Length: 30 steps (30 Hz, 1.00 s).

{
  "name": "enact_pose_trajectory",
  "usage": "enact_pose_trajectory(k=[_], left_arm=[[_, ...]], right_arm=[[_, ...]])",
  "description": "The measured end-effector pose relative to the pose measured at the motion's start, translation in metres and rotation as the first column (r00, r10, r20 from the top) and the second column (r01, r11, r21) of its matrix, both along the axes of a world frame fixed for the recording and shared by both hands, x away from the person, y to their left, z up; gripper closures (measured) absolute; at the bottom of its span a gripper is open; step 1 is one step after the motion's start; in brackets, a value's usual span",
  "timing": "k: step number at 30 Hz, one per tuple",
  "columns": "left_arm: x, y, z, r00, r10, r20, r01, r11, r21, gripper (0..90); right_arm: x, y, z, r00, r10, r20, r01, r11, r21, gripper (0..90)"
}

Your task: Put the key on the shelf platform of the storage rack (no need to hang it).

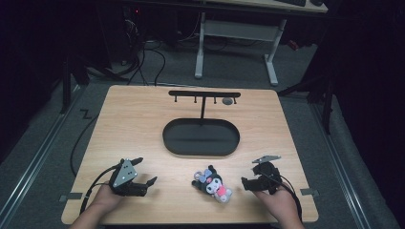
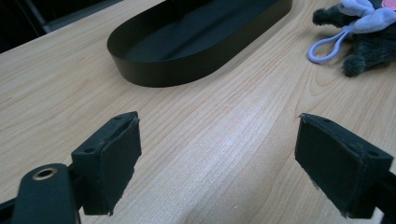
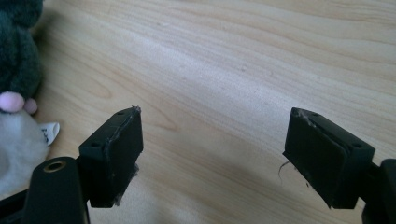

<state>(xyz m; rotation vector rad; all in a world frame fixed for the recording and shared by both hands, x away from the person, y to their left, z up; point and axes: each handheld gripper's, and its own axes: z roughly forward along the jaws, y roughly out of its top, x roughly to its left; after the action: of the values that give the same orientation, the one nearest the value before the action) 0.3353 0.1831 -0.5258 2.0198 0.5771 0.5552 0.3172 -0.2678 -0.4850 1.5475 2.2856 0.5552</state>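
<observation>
Plush toy lying on table near front edge, between the two grippers, apart from both. Dark fur body, pale bow, pink and white parts toward 5 o'clock. Pale loop at head end, lying flat on the wood toward 11 o'clock of the toy.

Left gripper at 9 o'clock of the toy, jaws spread wide, nothing between them, bare wood ahead. Right gripper at 3 o'clock, just beside the toy, jaws likewise spread and empty, toy's white and pink end at left margin of right gripper view.

Handling, judged: light, soft, compressible; no risk of breakage; fur grippy rather than slippery. Likely to deform and sag under a pinch on an ear or limb. Best hold across the stuffed body or head for carrying; loop the part to take if hanging is intended, thin and limp, needing a fine pinch close to the wood.

Oval tray at 12 o'clock of the toy, low black wall, empty. Hook rack rising from it, crossbar with small pegs, farther toward 12 o'clock.

Room: open wood at 9 and 3 o'clock of the tray. Front edge close behind both hands; toy near it, so a careless nudge toward 6 o'clock could send it off. Tray wall and rack post the obstacles on any path toward 12 o'clock.
</observation>
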Motion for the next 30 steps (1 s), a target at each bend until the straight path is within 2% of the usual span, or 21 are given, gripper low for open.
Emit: enact_pose_trajectory(k=[3, 11, 18, 24, 30], left_arm=[[0.000, 0.000, 0.000, 1.0000, -0.001, 0.003, 0.001, 1.0000, 0.002, 15.4], [-0.001, -0.001, 0.000, 1.0000, -0.001, 0.004, 0.001, 1.0000, 0.004, 15.4], [-0.001, -0.001, 0.000, 1.0000, -0.001, 0.003, 0.001, 1.0000, 0.003, 15.4], [-0.001, 0.000, 0.000, 1.0000, -0.002, 0.003, 0.001, 1.0000, 0.003, 15.4], [-0.001, -0.001, 0.000, 1.0000, -0.001, 0.003, 0.001, 1.0000, 0.003, 15.4]], right_arm=[[-0.001, 0.003, 0.001, 0.9994, 0.015, -0.032, -0.016, 0.999, -0.028, 19.3], [-0.001, 0.008, 0.004, 0.9948, 0.049, -0.089, -0.055, 0.996, -0.064, 19.6], [-0.002, 0.017, 0.008, 0.9858, 0.096, -0.138, -0.113, 0.987, -0.118, 19.8], [-0.004, 0.023, 0.016, 0.9760, 0.131, -0.174, -0.153, 0.981, -0.121, 19.8], [-0.008, 0.031, 0.029, 0.9699, 0.164, -0.180, -0.186, 0.976, -0.110, 16.4]])
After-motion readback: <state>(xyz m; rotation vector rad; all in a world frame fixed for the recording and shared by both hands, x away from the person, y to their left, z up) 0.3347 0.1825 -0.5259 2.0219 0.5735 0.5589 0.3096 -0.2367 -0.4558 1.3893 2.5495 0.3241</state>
